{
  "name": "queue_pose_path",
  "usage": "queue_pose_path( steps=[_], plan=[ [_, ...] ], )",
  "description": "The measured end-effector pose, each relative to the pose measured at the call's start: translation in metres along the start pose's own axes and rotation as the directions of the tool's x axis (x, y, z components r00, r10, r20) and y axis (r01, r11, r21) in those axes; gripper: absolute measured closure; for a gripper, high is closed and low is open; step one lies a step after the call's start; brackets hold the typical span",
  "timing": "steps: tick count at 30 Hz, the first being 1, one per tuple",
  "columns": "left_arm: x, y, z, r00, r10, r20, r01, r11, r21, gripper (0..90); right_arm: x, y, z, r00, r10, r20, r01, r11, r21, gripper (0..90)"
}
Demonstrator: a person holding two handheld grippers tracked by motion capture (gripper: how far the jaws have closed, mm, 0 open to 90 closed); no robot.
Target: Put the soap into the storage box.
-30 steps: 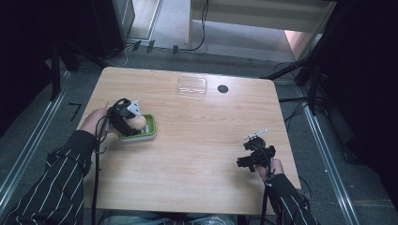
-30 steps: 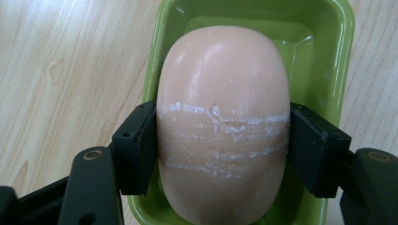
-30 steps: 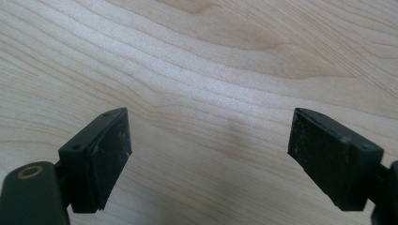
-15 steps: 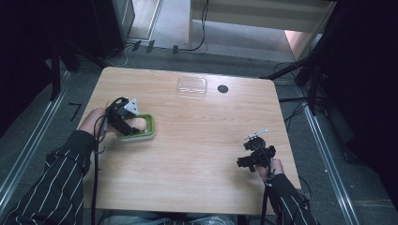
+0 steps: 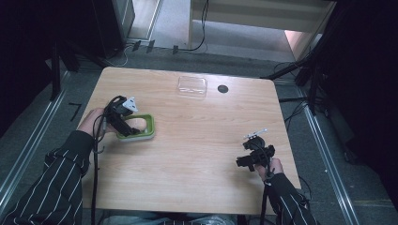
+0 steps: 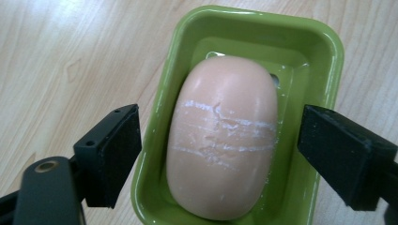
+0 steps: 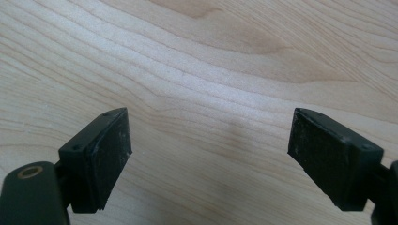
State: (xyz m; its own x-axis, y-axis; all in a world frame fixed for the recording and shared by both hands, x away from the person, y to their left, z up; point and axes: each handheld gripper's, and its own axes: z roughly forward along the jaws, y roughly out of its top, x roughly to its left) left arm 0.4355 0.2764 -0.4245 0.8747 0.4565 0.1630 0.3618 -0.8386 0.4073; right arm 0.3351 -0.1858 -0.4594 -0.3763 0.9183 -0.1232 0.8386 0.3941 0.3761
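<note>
A peach bar of soap (image 6: 223, 140) lies in a green soap dish (image 6: 324, 51) on the wooden table. My left gripper (image 6: 220, 136) hangs over it with one jaw on each side of the bar. Its jaws have just been opening and the pads (image 6: 115, 154) stand clear of the soap, so it is open. In the high view the left gripper (image 5: 123, 123) is at the dish (image 5: 149, 130) on the table's left. My right gripper (image 5: 243, 161) rests open near the front right, and its own view (image 7: 209, 150) has bare wood between the jaws.
A clear plastic lid (image 5: 192, 86) lies near the table's far edge, with a small black round spot (image 5: 223, 88) to its right. Bare wood (image 5: 202, 140) stretches between the two grippers. Cables and dark stands surround the table.
Both hands stay where they were. The left gripper's jaws look a little wider around the soap in the dish than before.
</note>
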Motion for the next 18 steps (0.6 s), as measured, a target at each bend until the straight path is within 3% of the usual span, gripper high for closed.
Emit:
queue_pose_path(
  steps=[10,11,18],
  plan=[
    [-0.004,0.004,-0.011,0.9984,-0.055,-0.013,0.055,0.9974,-0.047,12.9,-0.002,-0.003,-0.001,1.0,0.005,-0.001,-0.005,1.0,-0.004,14.3],
    [-0.005,0.006,-0.013,0.9969,-0.078,-0.012,0.077,0.9956,-0.053,12.3,-0.001,-0.003,-0.003,0.9999,0.011,0.001,-0.011,1.0,0.001,14.3],
    [-0.013,0.009,-0.018,0.9942,-0.106,-0.02,0.105,0.992,-0.071,10.2,-0.001,-0.003,-0.002,1.0,0.009,0.0,-0.009,1.0,-0.001,14.3]
  ],
)
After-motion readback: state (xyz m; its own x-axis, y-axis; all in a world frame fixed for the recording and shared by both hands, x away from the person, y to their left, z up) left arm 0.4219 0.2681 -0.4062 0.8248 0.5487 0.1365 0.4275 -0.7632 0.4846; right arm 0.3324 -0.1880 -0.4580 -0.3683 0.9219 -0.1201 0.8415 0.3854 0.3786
